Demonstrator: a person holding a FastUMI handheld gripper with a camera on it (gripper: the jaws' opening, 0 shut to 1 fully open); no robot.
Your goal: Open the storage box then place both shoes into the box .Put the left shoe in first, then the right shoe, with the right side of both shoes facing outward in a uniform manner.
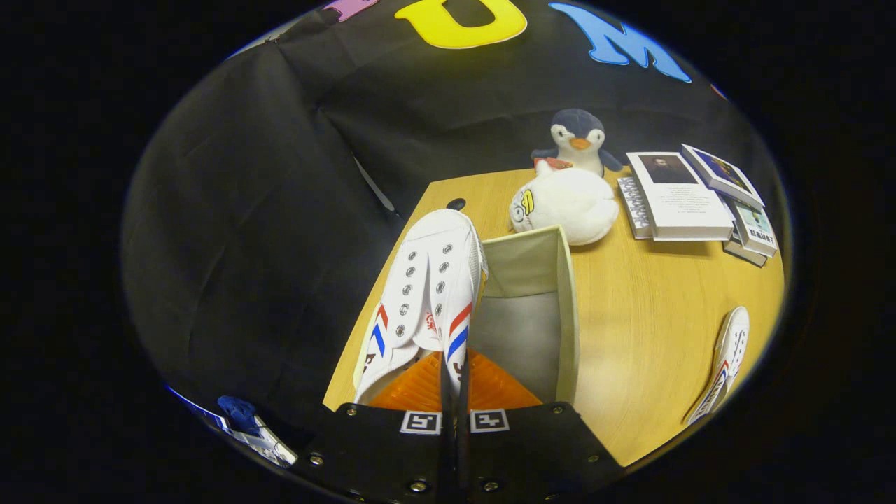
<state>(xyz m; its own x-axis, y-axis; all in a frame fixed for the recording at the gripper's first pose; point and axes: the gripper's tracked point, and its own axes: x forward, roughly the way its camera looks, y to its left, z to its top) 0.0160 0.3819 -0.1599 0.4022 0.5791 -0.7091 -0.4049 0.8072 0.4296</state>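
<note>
Gripping a white shoe [430, 294] by the thin side wall near its heel, the gripper [453, 381] is seen at the bottom middle of the picture, with its two fingers [490, 385] pressed almost together on the shoe. The shoe is held up in the air, with its toe pointed away toward the middle of the picture, and its open top with the lace holes can be seen. Red and blue stripes are seen on both of its sides. Just to the right of the held shoe, an open storage box [553, 308] is seen on the wooden table [651, 329], and its pale inside is shown. The held shoe is placed over the left wall of the box, and it cannot be told if the two are touching. A second white shoe [724, 360] is laid on the table at the lower right, well apart from the box. Behind the box, in the upper middle, a round white plush toy [567, 203] is set, and a penguin plush toy [578, 140] is stood just behind it. At the upper right, some books [682, 199] are laid on the table beside the toys. A small dark hole [456, 204] is seen in the table just past the toe of the held shoe.
</note>
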